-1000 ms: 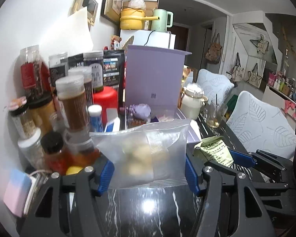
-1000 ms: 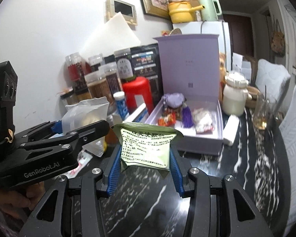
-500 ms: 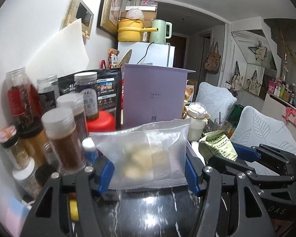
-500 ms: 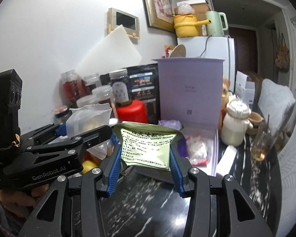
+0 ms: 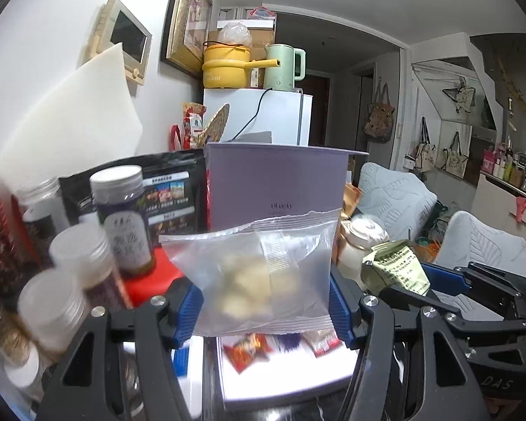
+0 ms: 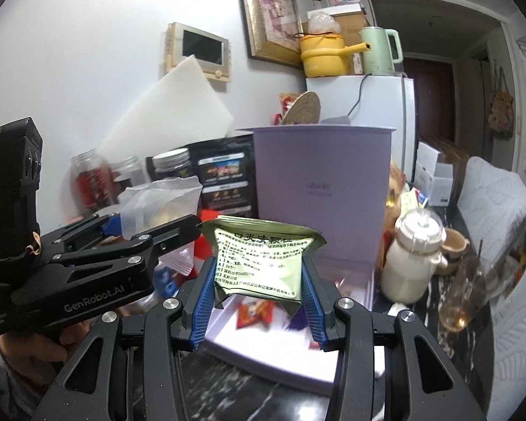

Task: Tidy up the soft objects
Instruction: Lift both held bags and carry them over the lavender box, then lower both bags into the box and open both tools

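Left gripper [image 5: 264,303] clenched on a translucent snack bag [image 5: 259,273]; right gripper [image 6: 259,282] clenched on a green sachet [image 6: 261,258], both raised over the open lavender box [image 6: 298,351].

Compared with a second earlier, both packets have risen and moved forward from the black marble table [image 6: 249,400] to above the box tray. Each packet stands upright, top seal uppermost, its long axis spanning horizontally between the blue pads [image 5: 189,310].

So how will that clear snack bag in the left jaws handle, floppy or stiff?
The clear snack bag probably stays floppy: its thin film wrinkles between the pads. Likely light, since it stands upright from a side pinch. Its pale lumpy contents may crush.
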Action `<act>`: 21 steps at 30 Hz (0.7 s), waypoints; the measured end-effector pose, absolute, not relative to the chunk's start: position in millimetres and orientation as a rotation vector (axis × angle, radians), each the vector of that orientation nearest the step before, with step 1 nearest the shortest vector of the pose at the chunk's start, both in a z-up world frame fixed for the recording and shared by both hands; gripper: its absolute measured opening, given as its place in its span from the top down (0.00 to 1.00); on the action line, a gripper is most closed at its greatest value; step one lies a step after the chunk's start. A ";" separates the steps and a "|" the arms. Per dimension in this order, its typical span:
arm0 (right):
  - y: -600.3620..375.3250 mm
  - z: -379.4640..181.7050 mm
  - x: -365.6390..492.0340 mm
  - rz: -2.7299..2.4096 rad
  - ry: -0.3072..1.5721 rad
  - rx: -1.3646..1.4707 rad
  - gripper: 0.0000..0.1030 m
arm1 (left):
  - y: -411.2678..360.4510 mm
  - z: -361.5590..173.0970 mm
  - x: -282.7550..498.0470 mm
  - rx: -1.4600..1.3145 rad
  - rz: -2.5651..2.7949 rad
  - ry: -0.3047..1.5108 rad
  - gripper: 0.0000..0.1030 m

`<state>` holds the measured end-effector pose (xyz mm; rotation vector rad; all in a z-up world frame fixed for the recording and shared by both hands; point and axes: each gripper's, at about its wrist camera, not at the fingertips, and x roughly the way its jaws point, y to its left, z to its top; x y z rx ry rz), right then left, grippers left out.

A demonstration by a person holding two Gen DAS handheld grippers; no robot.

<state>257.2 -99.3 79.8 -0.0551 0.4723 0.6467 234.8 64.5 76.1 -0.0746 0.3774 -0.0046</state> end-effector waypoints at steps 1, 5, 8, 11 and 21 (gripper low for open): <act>-99.2 80.4 264.0 0.642 0.468 -0.057 0.56 | 64.6 75.9 241.1 -0.069 -0.004 0.375 0.40; -98.8 81.1 285.5 0.630 0.460 -0.059 0.56 | 66.1 70.6 265.4 -0.070 0.006 0.380 0.40; -98.8 78.8 301.9 0.616 0.456 -0.060 0.56 | 65.6 62.5 285.0 -0.065 0.024 0.392 0.40; -97.8 73.5 318.5 0.602 0.460 -0.060 0.56 | 66.0 52.1 298.7 -0.080 0.020 0.419 0.40; -100.0 40.1 360.1 0.588 0.541 -0.043 0.56 | 60.7 24.5 342.7 -0.051 0.021 0.510 0.40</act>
